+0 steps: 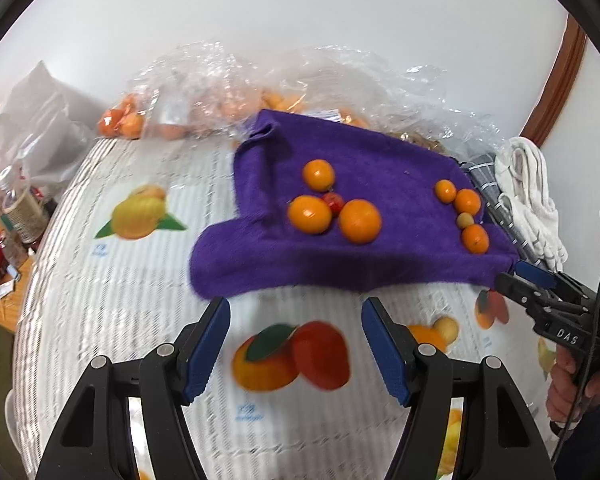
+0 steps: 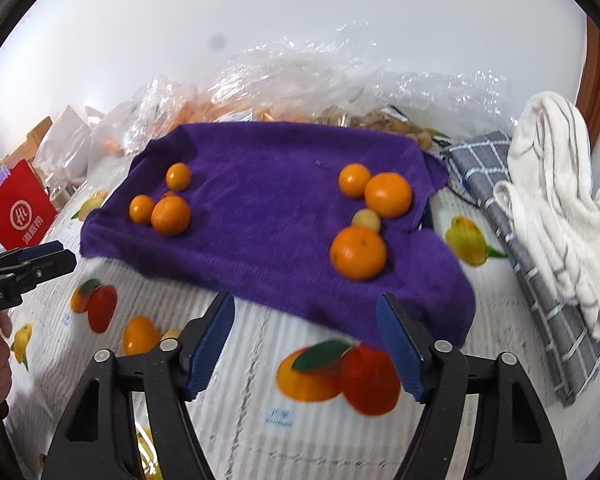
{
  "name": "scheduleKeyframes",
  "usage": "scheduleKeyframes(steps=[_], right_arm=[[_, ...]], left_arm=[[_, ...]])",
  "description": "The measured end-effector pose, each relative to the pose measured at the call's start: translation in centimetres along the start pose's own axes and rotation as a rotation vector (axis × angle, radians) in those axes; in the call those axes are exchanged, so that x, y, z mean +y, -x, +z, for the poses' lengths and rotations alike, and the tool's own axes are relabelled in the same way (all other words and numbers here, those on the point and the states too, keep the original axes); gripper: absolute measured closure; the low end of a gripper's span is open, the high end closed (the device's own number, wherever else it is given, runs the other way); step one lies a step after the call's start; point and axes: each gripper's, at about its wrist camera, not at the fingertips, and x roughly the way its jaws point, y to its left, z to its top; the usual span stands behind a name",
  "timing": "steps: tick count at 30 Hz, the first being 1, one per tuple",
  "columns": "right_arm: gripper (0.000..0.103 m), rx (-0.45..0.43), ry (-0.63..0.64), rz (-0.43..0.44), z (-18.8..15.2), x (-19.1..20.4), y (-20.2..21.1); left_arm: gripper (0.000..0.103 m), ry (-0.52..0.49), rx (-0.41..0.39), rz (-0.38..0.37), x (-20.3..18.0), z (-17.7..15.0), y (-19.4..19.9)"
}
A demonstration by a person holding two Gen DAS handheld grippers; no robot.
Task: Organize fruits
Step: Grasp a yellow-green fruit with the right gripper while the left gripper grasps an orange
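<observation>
Oranges (image 1: 359,221) on purple cloth (image 1: 380,264) beyond both grippers, left gripper (image 1: 296,344) and right gripper (image 2: 305,344) apparently empty, jaws apart

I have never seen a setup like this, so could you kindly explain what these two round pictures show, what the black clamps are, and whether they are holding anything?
There is no robot here: a person holds a two-finger gripper in each hand, and each gripper carries a wide-angle camera looking forward along its fingers. One picture comes from the left gripper, the other from the right gripper; the right one also appears at the side of the left view.

Both have their blue-padded jaws open with nothing between them.

Ahead lies a purple cloth on a tablecloth printed with fruit. On the cloth sit two small clusters of oranges: one cluster includes a small red fruit, the other a small pale fruit. Behind are clear plastic bags, with folded towels to one side.
</observation>
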Motion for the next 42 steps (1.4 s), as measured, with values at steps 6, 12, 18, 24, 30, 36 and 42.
scheduleKeyframes(steps=[6,12,18,24,30,36,42], right_arm=[[0.035,0.017,0.001,0.082,-1.2,1.8,-0.2],[0.056,0.065,0.076,0.132,-2.4,4.8,-1.4],[0.057,0.091,0.079,0.163,-2.7,6.0,-2.4],[0.067,0.102,0.097,0.161,-2.8,6.8,-3.7],[0.074,0.069,0.101,0.126,-2.3,6.0,-2.7],[0.074,0.025,0.050,0.080,-1.8,2.8,-0.4],[0.074,-0.001,0.016,0.059,-2.1,0.5,1.1]], left_arm=[[0.037,0.034,0.023,-0.012,1.2,-1.3,0.2],[0.037,0.057,0.032,-0.027,1.7,-1.9,0.2],[0.037,0.075,0.039,-0.029,2.3,-2.1,0.0],[0.037,0.084,0.044,-0.023,2.5,-2.2,-0.2],[0.037,0.073,0.050,-0.019,1.9,-3.0,-1.0],[0.037,0.045,0.045,0.028,1.2,-4.2,-1.6],[0.037,0.052,0.073,0.026,1.0,-4.1,-1.4]])
